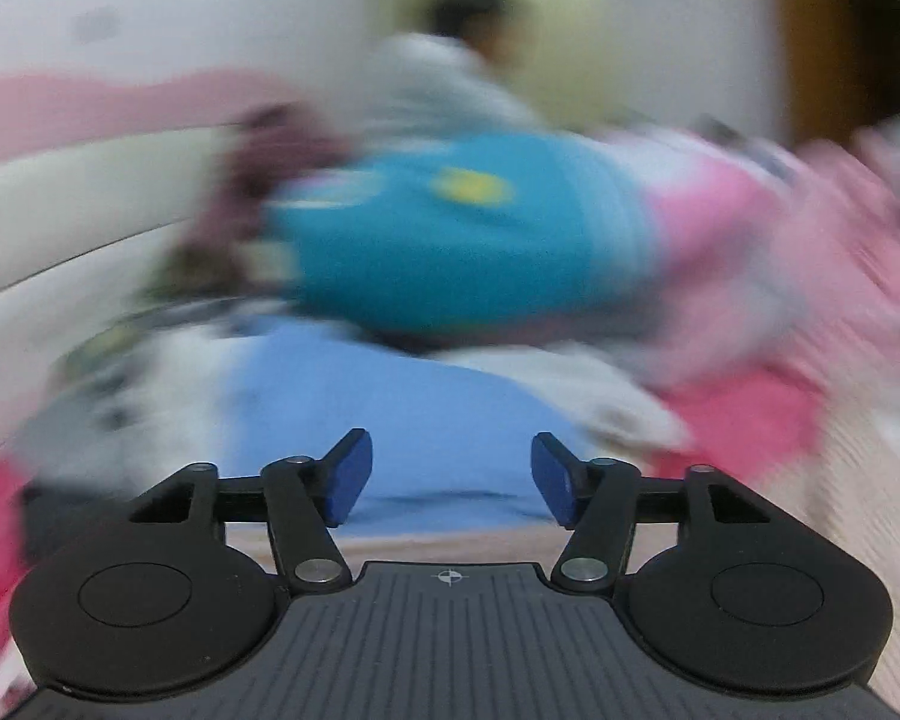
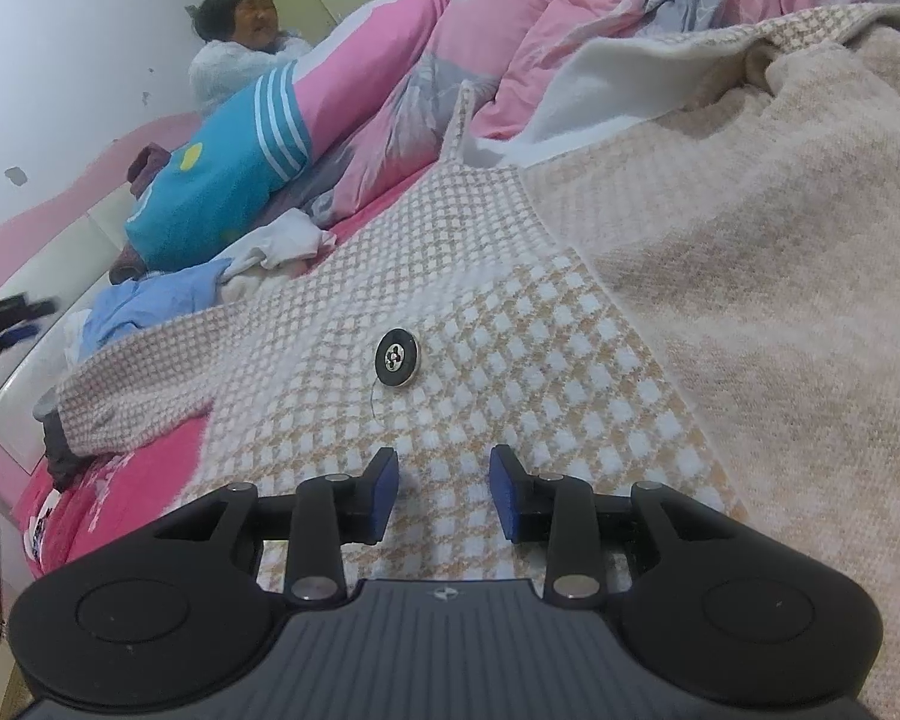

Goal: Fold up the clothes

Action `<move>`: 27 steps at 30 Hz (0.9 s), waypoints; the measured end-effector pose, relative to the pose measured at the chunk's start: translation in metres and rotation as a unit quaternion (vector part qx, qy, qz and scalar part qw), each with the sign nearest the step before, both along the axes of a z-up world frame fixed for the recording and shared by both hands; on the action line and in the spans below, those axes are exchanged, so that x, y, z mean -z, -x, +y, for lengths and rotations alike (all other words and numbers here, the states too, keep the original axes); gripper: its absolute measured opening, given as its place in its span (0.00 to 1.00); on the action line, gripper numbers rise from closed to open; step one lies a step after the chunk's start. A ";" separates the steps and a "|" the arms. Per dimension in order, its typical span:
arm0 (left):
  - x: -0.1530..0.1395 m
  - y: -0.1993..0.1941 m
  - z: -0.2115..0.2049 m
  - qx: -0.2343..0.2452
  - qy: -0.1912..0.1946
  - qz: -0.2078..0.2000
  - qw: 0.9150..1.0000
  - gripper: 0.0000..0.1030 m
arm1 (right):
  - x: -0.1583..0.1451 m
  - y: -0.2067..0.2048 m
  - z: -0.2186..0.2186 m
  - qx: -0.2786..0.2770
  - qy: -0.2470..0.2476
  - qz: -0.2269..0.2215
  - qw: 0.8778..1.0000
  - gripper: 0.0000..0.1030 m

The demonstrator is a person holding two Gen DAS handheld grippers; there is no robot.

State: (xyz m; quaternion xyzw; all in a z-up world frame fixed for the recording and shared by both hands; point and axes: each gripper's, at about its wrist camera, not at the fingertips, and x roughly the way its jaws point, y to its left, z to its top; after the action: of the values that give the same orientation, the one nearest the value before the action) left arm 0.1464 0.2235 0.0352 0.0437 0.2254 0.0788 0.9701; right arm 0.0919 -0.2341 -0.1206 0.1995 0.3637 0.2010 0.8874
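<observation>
Right wrist view shows the checked jacket (image 2: 450,276) spread out flat on the bed (image 2: 138,480), with its dark round button (image 2: 396,356) facing up. The right gripper (image 2: 444,492) hangs low over the cloth near the button. Its blue pads (image 2: 506,495) are a little apart and nothing is pinched between them; I cannot tell if they touch the cloth. In the left wrist view everything is blurry. The left gripper (image 1: 450,477) has its fingers wide apart with nothing in them, and a soft blue cloth (image 1: 390,420) lies ahead of it. A big teal pillow (image 1: 450,228) and a pink quilt (image 2: 540,24) sit farther back, and a person (image 2: 240,54) sits past them. The jacket looks thick, soft and floppy, not slippery, so it will bend and sag when lifted. I think the best places to grab are the sleeve (image 2: 138,384) end and the hem edge, pinching just one layer.
</observation>
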 end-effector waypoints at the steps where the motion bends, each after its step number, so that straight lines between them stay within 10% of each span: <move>1: 0.010 -0.016 -0.021 0.031 -0.017 0.015 0.999 0.61 | -0.005 -0.002 -0.001 0.000 -0.004 0.006 1.000 0.37; 9: 0.098 -0.156 -0.130 0.170 -0.078 0.088 0.978 0.61 | -0.063 -0.067 -0.016 -0.010 0.004 -0.044 0.999 0.52; 18: 0.134 -0.206 -0.155 0.241 -0.028 0.111 0.964 0.61 | -0.010 -0.212 0.015 -0.047 0.062 0.026 0.997 0.66; 20: 0.135 -0.210 -0.155 0.247 -0.016 0.113 0.962 0.61 | 0.005 -0.230 0.023 -0.065 0.058 0.043 0.995 0.57; 22: 0.136 -0.215 -0.153 0.253 -0.005 0.117 0.960 0.61 | 0.008 -0.227 0.027 -0.072 0.058 0.037 0.995 0.12; 23: 0.137 -0.217 -0.153 0.256 0.001 0.119 0.959 0.61 | 0.008 -0.223 0.028 -0.074 0.058 0.031 0.995 0.05; 27: 0.135 -0.220 -0.146 0.272 0.015 0.127 0.954 0.61 | 0.005 -0.199 0.010 -0.035 0.046 0.009 0.998 0.04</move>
State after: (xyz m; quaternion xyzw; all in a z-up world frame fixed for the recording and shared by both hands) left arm 0.3665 0.0775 -0.1003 0.0987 0.3274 -0.1971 0.9188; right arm 0.2906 -0.2237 -0.1258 0.1474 0.3877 0.2131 0.8846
